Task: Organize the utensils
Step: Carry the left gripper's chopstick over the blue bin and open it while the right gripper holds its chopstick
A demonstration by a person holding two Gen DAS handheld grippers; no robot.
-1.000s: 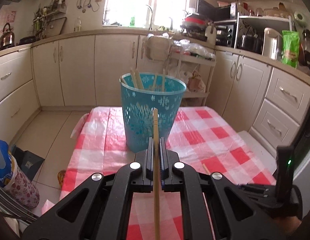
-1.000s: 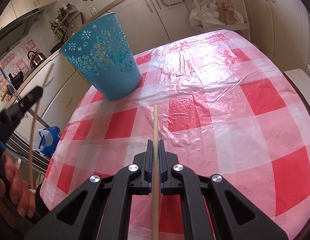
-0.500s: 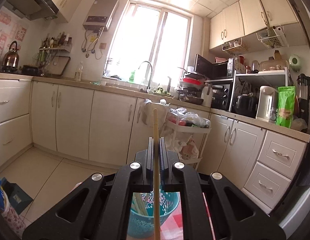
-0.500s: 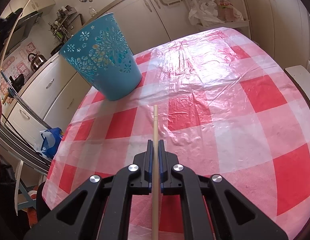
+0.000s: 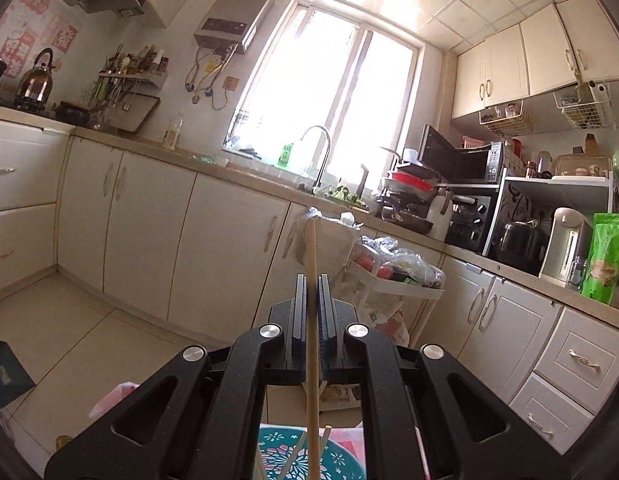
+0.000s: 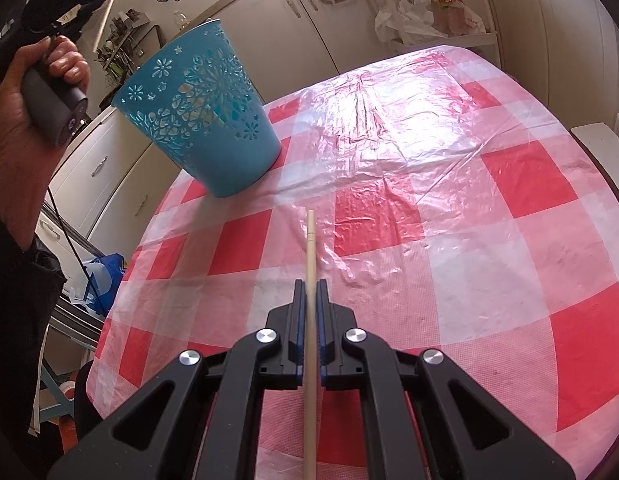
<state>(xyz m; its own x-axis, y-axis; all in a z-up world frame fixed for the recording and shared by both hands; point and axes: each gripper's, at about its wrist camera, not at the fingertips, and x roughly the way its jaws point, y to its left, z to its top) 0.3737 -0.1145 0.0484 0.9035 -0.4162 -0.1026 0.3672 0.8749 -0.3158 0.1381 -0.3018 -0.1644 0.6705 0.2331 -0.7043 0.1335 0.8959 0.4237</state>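
A: Left gripper (image 5: pixel 311 292)?
B: Jaws nipped on a wooden chopstick (image 5: pixel 312 300), held up above the teal basket (image 5: pixel 333 460); rim at bottom edge of left wrist view, more sticks (image 5: pixel 295 458) poking out inside.
A: Right gripper (image 6: pixel 309 296)?
B: Also clamped on a second chopstick (image 6: pixel 309 264), tip pointing far over the red-check tablecloth (image 6: pixel 489 208).
A: Basket location?
B: Far left on the table, upright. In right wrist view the person's left hand (image 6: pixel 33 92) grips the left tool high, at far left beside the basket (image 6: pixel 201 112), its stick angled.
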